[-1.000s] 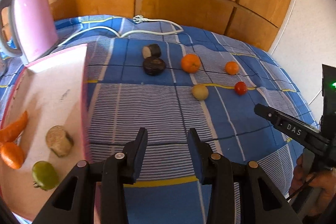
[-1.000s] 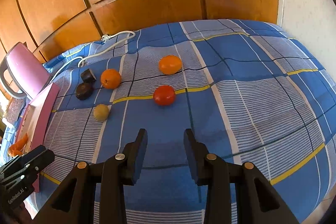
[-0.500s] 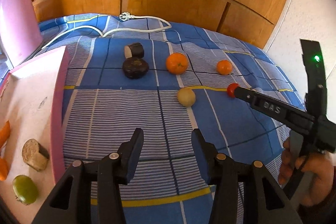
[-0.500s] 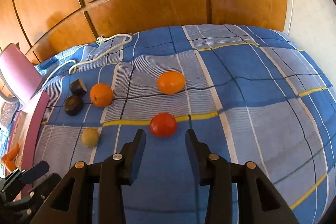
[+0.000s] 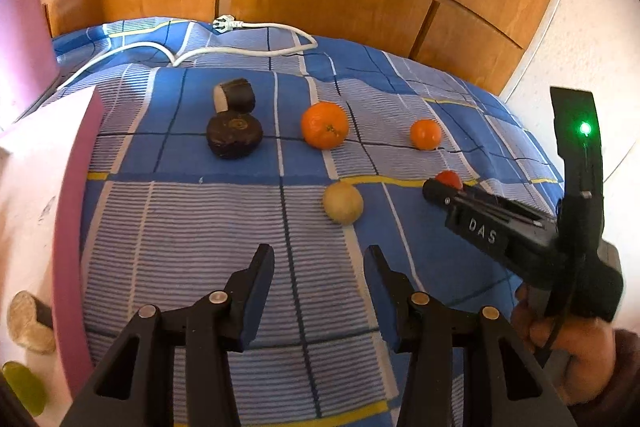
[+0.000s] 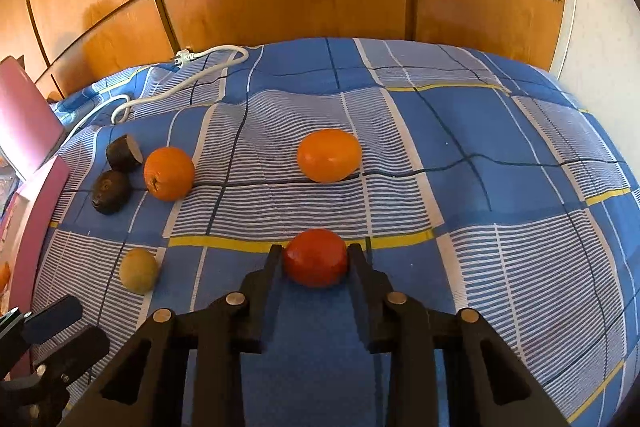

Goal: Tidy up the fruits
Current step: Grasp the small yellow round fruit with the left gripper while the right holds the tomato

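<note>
The right gripper (image 6: pixel 316 255) has its fingers (image 6: pixel 269 269) on either side of the tomato (image 6: pixel 316 258), which lies on the bed (image 6: pixel 500 131) by a yellow stripe, toward the near edge; the fingers have just been closing and now appear to touch its flanks, so I judge the grasp is being made. To do it well, the squeeze wants to be gentle: a tomato is soft and smooth, so it needs just enough pressure to hold, with the pads across its widest part, not the top, where it could pop out. The blanket gives underfoot, so a straight lift, not a drag, suits best. The left gripper (image 5: pixel 320 273) hangs with its fingers (image 5: pixel 259 279) at a middling gap, nothing between them, above the striped cloth short of the yellow fruit (image 5: pixel 343 202). The tray (image 5: pixel 70 211) sits at the bed's left edge, with a few pieces already in it; that looks to be where the tomato goes. Two oranges (image 6: pixel 169 173) and two dark fruits (image 6: pixel 111 191) lie further up the bed, toward the wooden wall, clear of the lift path. A white cable (image 6: pixel 208 57) lies along the far edge, out of the way.
</note>
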